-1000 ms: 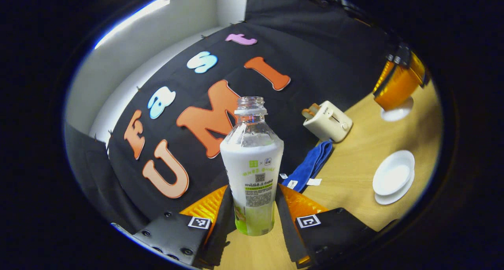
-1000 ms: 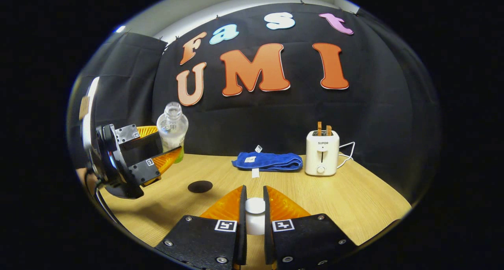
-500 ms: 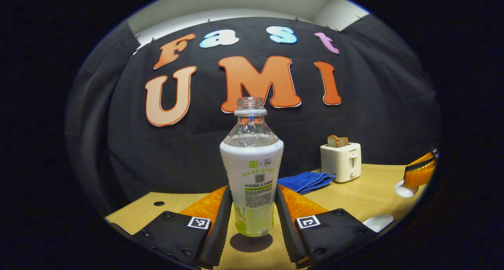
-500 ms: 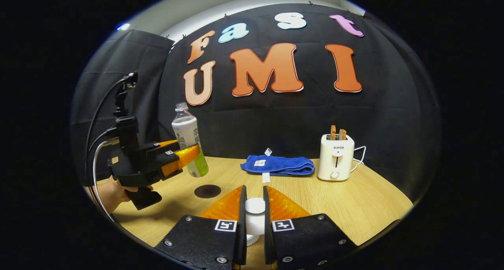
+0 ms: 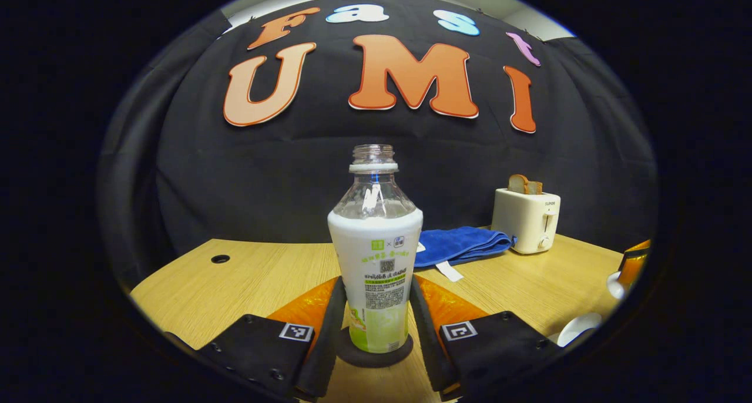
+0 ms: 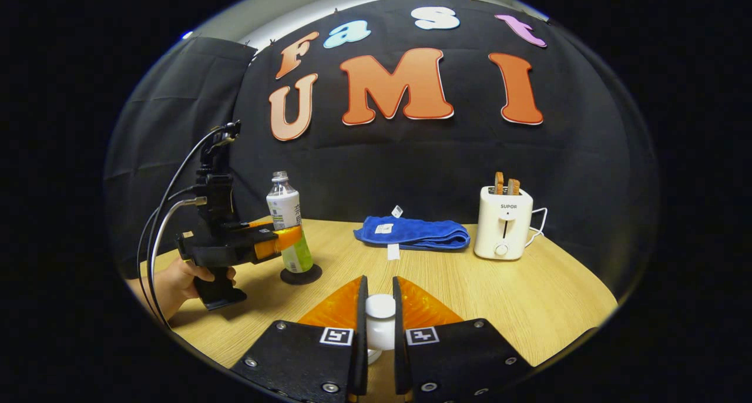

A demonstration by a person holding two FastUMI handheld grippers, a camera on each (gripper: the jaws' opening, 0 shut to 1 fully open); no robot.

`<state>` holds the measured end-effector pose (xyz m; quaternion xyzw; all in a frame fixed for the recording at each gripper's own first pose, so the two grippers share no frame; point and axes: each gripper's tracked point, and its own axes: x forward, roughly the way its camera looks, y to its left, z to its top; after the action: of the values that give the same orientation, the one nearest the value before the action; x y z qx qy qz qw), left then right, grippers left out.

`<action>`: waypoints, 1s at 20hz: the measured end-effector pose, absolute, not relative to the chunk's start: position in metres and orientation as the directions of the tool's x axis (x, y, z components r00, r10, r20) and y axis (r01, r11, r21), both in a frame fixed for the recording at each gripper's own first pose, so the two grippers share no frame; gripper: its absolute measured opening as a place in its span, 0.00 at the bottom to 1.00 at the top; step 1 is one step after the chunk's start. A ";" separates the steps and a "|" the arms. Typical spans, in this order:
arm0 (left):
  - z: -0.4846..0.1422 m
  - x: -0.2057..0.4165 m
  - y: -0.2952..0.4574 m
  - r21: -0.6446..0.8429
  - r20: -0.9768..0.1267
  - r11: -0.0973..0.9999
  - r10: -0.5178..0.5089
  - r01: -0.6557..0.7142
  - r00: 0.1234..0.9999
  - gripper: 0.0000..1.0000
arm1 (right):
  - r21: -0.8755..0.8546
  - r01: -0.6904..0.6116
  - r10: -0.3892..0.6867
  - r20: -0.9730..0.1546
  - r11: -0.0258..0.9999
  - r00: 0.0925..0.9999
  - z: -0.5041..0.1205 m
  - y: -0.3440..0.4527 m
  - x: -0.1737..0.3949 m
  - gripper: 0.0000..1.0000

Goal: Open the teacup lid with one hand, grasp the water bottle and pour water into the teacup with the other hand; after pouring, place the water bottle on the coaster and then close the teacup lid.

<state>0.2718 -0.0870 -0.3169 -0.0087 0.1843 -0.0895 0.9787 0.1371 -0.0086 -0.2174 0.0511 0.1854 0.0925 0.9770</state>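
Note:
The clear water bottle (image 5: 376,256), uncapped and wrapped in a white and green label, stands upright on the black round coaster (image 5: 374,354). My left gripper (image 5: 376,282) is shut on its lower half, one finger on each side. The right gripper view shows the same bottle (image 6: 286,215) on the coaster (image 6: 301,275), with the left gripper (image 6: 294,236) and a hand (image 6: 176,279) holding it. My right gripper (image 6: 379,291) is shut on the white knob of the teacup lid (image 6: 380,312), held above the table. The white teacup rim (image 5: 578,328) peeks in at lower right.
A folded blue cloth (image 6: 414,235) lies at the back of the wooden table (image 6: 529,297). To its right stands a cream toaster (image 6: 503,229) with bread in its slots. A small hole (image 5: 220,258) is in the table's far left.
The left gripper has swung from a tilted pose to level and lowered the bottle onto the coaster. The right gripper has kept the lid nearly still.

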 end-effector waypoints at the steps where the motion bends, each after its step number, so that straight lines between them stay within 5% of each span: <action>1: -0.322 0.272 -0.085 -0.064 -0.371 0.983 -0.181 0.169 0.911 0.64 | 0.133 -0.163 0.201 -0.357 0.978 0.912 -0.219 -0.007 0.138 0.18; 10: -0.335 0.272 -0.084 -0.076 -0.409 0.983 -0.186 0.169 0.893 0.63 | 0.128 -0.182 0.218 -0.387 0.975 0.896 -0.228 0.006 0.136 0.18; 14: -0.337 0.268 -0.086 -0.079 -0.428 0.979 -0.202 0.187 0.881 0.70 | 0.140 -0.184 0.225 -0.395 0.973 0.891 -0.232 0.011 0.136 0.18; 17: -0.343 0.262 -0.084 -0.092 -0.450 0.979 -0.205 0.183 0.869 0.87 | 0.144 -0.189 0.232 -0.399 0.971 0.887 -0.236 0.015 0.134 0.18; 20: -0.344 0.255 -0.077 -0.108 -0.460 0.980 -0.198 0.167 0.866 0.87 | 0.164 -0.191 0.243 -0.409 0.968 0.880 -0.246 0.021 0.131 0.18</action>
<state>0.2547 -0.0770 -0.3435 -0.0320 0.2414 -0.0947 0.9653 0.1308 0.0208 -0.2459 0.0594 0.2180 0.1122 0.9677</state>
